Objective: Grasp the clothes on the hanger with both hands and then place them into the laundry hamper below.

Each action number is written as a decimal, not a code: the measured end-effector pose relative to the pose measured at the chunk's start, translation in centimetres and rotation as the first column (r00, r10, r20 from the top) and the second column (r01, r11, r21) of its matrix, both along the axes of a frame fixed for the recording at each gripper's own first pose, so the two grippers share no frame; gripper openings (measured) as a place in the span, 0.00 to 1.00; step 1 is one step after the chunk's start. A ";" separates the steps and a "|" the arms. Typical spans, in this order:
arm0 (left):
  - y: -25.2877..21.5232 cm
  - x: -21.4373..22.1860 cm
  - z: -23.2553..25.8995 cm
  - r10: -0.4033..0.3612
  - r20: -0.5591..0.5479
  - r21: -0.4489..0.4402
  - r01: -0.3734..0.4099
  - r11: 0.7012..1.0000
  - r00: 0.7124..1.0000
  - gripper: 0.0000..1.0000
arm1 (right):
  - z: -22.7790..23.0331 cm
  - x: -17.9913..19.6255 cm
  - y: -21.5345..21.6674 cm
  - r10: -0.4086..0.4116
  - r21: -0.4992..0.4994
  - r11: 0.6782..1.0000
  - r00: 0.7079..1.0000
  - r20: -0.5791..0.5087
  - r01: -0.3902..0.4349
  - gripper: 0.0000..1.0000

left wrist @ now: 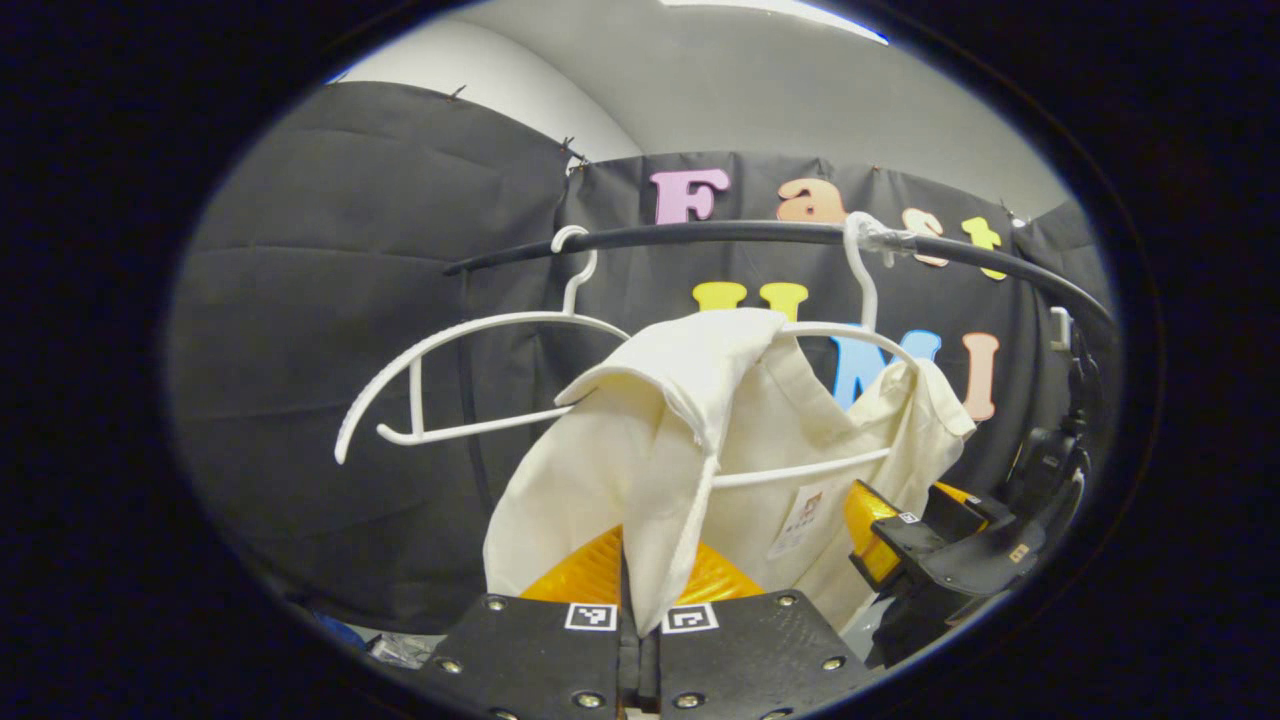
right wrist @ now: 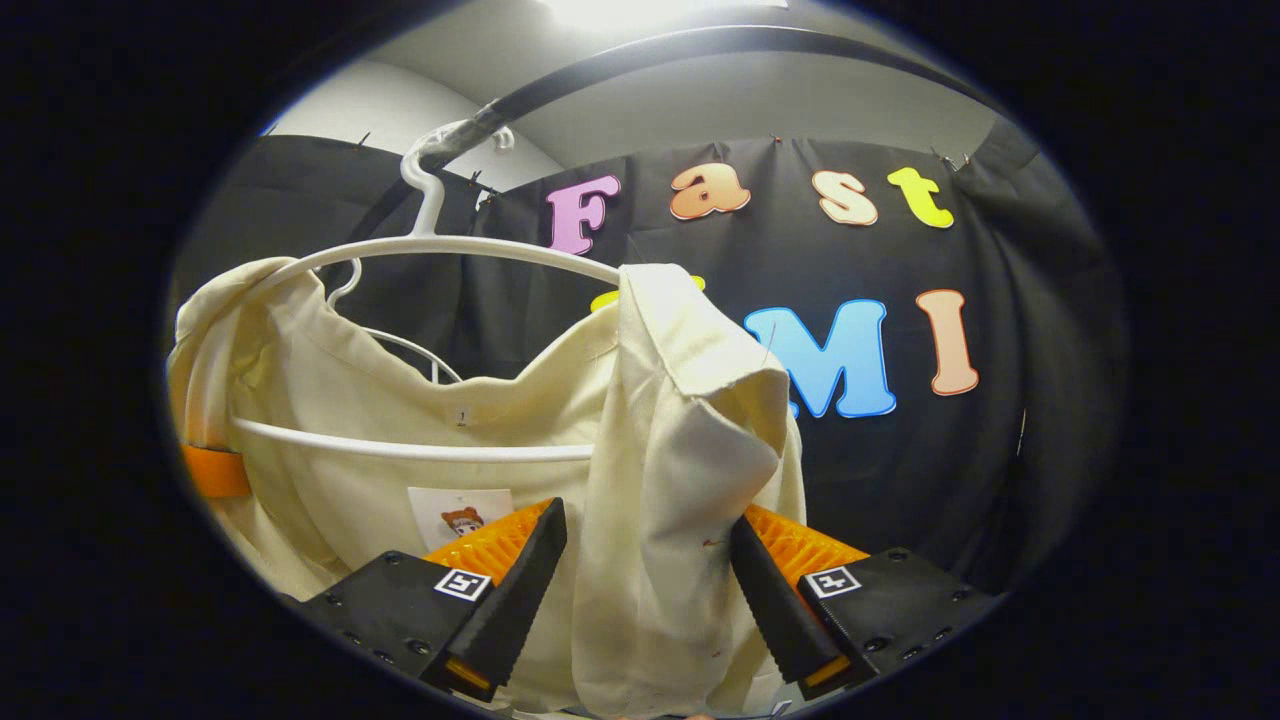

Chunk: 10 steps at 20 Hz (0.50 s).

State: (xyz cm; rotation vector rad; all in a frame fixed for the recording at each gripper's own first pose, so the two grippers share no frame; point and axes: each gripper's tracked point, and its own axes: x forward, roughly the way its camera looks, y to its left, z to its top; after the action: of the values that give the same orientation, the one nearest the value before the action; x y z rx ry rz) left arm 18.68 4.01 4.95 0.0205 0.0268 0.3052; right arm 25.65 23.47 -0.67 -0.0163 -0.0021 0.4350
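Note:
A cream shirt hangs on a white hanger from the black rail. In the left gripper view, my left gripper is shut on a hanging fold of the shirt's near shoulder, the cloth pinched between its fingers. The right gripper shows farther off at the shirt's other side. In the right gripper view, the shirt drapes over its hanger, and my right gripper stands open with the shoulder fold hanging between its spread fingers, the fingers not pressing on it.
An empty white hanger hangs on the rail to the left of the shirt. The rail arcs overhead in the right gripper view. The booth's black cloth wall stands close behind the rail.

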 end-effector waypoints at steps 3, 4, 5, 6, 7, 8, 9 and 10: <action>0.3 -0.1 0.1 -0.008 0.001 0.001 0.008 1.000 1.000 0.01 | 0.2 1.0 -0.9 -0.031 -0.009 0.999 0.999 0.016 0.031 0.87; 0.4 0.0 0.2 -0.012 0.002 -0.001 0.012 1.000 1.000 0.01 | 0.1 1.3 -1.1 -0.031 -0.013 0.999 0.999 0.016 0.031 0.74; 0.5 -0.1 0.1 -0.015 0.001 -0.001 0.015 1.000 1.000 0.01 | 0.0 1.6 -1.3 -0.029 -0.012 1.000 0.999 0.016 0.029 0.61; 0.5 -0.2 0.1 -0.019 0.001 -0.002 0.019 1.000 1.000 0.01 | 0.3 1.9 -1.7 -0.029 0.003 1.000 0.999 0.021 0.029 0.43; 0.5 -0.2 0.0 -0.031 0.000 -0.006 0.031 0.999 1.000 0.02 | 0.8 2.2 -2.7 -0.054 0.020 0.998 0.998 0.030 0.053 0.28; 0.4 -0.3 0.0 -0.045 -0.002 -0.012 0.045 0.999 0.999 0.02 | 1.2 2.6 -3.3 -0.050 0.037 0.998 0.998 0.039 0.048 0.09; 0.5 -0.3 0.0 -0.051 -0.004 -0.017 0.051 0.999 0.999 0.02 | 1.5 2.9 -3.6 -0.028 0.043 0.999 0.999 0.042 0.026 0.09; 0.7 -0.6 0.0 -0.053 -0.009 -0.023 0.053 0.998 0.999 0.02 | 1.4 3.3 -3.5 -0.018 0.036 0.999 0.999 0.043 0.016 0.09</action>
State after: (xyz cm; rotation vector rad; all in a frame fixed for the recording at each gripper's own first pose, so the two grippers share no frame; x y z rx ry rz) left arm 18.10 4.71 4.96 0.0005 0.0395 0.2516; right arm 28.98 19.94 0.78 0.0089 -0.0522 0.4173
